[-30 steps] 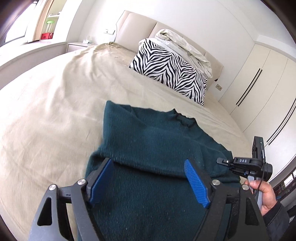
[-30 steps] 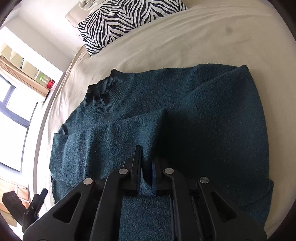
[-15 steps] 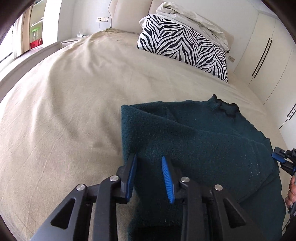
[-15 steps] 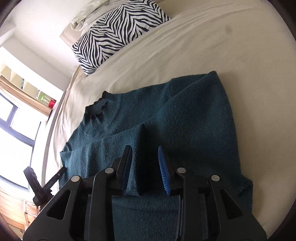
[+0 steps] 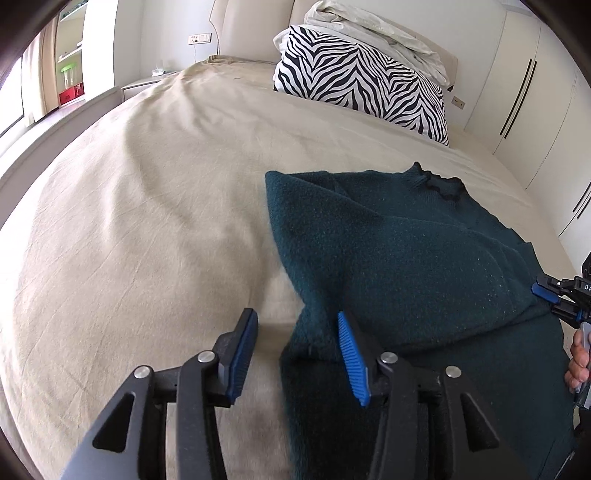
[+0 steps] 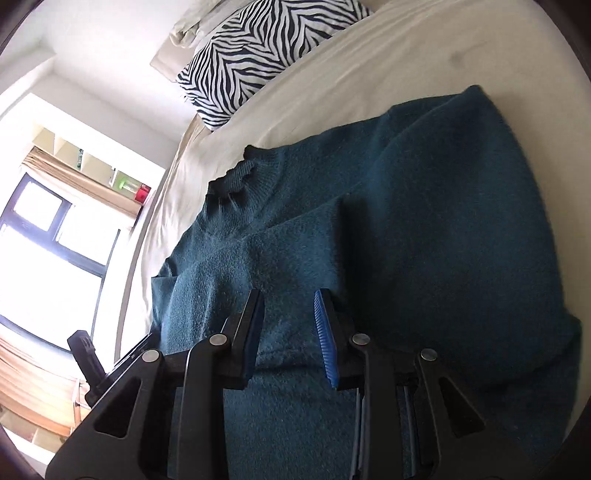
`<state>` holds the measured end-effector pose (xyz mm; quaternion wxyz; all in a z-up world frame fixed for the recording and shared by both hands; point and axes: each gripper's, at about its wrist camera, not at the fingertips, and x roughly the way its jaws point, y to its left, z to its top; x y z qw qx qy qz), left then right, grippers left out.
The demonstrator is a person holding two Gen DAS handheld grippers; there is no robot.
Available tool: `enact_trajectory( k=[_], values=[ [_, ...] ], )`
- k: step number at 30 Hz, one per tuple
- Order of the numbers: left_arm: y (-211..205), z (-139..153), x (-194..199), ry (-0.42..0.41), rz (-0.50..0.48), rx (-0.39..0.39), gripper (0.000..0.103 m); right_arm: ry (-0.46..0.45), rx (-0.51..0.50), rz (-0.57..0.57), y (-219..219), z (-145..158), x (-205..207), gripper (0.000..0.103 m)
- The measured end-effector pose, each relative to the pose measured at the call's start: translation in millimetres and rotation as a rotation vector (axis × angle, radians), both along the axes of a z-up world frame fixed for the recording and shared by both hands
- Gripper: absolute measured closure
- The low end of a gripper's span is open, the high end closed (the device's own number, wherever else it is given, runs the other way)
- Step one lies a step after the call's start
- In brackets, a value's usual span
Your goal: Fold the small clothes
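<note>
A dark teal knit sweater [image 5: 399, 258] lies on the beige bed, collar toward the pillow, both sleeves folded in across its body. My left gripper [image 5: 297, 354] is open at the sweater's left edge, with the edge between its blue pads and nothing held. My right gripper [image 6: 290, 332] is open just above the folded sleeve [image 6: 288, 266] on the sweater [image 6: 443, 229], empty. The right gripper also shows in the left wrist view [image 5: 554, 299] at the sweater's right side. The left gripper shows in the right wrist view [image 6: 110, 365] at the far left.
The beige bedsheet [image 5: 129, 229] stretches wide to the left of the sweater. A zebra-striped pillow [image 5: 362, 85] with a crumpled white sheet [image 5: 380, 26] on it lies at the headboard. White wardrobes [image 5: 528, 96] stand at the right, a window [image 6: 44, 236] at the left.
My right gripper opened and let go of the sleeve fold, then pulled back. My left gripper moved left to the sweater's edge, narrowed, then opened wider again.
</note>
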<state>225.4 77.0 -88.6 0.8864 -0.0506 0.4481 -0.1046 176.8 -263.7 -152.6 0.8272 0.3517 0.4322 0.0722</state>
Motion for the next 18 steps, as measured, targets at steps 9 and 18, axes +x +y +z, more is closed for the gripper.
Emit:
enact_trajectory(
  k=[9, 18],
  values=[
    [38.0, 9.0, -143.1, 0.084, 0.036, -0.123, 0.035, -0.065, -0.068, -0.101, -34.4, 45.5, -149.7, 0.045],
    [31.6, -7.1, -249.4, 0.192, -0.006, -0.152, 0.03, 0.058, -0.126, -0.136, -46.1, 36.3, -285.6, 0.045]
  ],
)
